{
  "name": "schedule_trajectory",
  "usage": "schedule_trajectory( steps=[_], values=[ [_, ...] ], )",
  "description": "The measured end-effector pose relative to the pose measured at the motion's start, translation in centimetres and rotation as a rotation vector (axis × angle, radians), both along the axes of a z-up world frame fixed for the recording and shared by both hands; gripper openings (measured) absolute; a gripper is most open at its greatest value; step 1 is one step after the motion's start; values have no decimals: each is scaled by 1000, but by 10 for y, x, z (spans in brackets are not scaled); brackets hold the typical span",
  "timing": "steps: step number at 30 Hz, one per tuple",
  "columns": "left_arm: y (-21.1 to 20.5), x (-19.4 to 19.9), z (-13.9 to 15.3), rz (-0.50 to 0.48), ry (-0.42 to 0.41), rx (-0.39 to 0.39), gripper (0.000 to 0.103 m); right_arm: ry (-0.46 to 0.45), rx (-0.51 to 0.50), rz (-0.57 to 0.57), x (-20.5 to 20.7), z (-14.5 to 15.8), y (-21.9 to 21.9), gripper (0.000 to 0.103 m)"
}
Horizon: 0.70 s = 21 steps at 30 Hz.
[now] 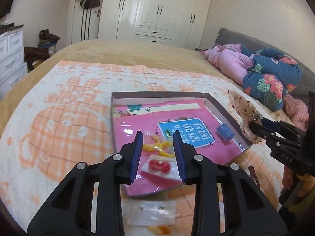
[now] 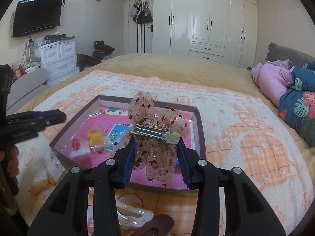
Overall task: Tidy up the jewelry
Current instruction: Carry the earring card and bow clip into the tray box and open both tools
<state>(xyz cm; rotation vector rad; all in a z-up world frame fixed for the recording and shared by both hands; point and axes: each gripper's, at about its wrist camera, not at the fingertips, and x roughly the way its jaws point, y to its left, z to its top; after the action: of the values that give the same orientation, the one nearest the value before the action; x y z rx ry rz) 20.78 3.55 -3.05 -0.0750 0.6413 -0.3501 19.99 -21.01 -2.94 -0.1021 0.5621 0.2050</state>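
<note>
Here the right gripper (image 2: 156, 147) is clamped on a sheer bow hair clip (image 2: 155, 125), held above the shallow box (image 2: 198, 118). Over the box's near end, the left gripper (image 1: 157, 143) hangs with fingers apart above bagged yellow rings (image 1: 157, 144).

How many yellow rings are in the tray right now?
2 yellow rings, bagged together: one nearer the tray's far wall, one just in front, touching. More may be hidden.

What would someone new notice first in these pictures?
Probably the sheer bow hair clip with red flecks, gripped in the right tongs over the shallow box on the bed. Next, the open left tongs above the yellow rings and red earrings card inside that box.
</note>
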Motion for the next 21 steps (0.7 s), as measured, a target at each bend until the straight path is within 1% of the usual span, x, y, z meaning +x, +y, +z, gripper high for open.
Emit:
schedule_trajectory(
  steps=[1,3,4,7,9,12,14,17,21],
  values=[
    [4,-3,0,-2,14,-2,28,1,-4,0,1,-1,0,39],
    [8,-7,-2,-9,26,-7,33,9,4,-3,1,-5,0,39],
    [8,-9,-4,-14,32,4,37,12,9,-4,1,-6,0,39],
    [3,-8,-12,-30,48,30,42,18,3,6,2,-11,3,39],
    [-4,-4,-17,-40,61,44,43,28,0,14,4,-13,3,39],
    [-15,3,-26,-54,80,62,44,72,-21,43,12,-21,5,41],
    [-21,6,-31,-55,93,78,48,95,-44,47,17,-29,5,42],
    [-27,10,-38,-57,103,100,49,129,-55,41,28,-40,5,43],
    [-31,16,-43,-52,108,113,51,173,-44,24,43,-50,4,45]
  ],
)
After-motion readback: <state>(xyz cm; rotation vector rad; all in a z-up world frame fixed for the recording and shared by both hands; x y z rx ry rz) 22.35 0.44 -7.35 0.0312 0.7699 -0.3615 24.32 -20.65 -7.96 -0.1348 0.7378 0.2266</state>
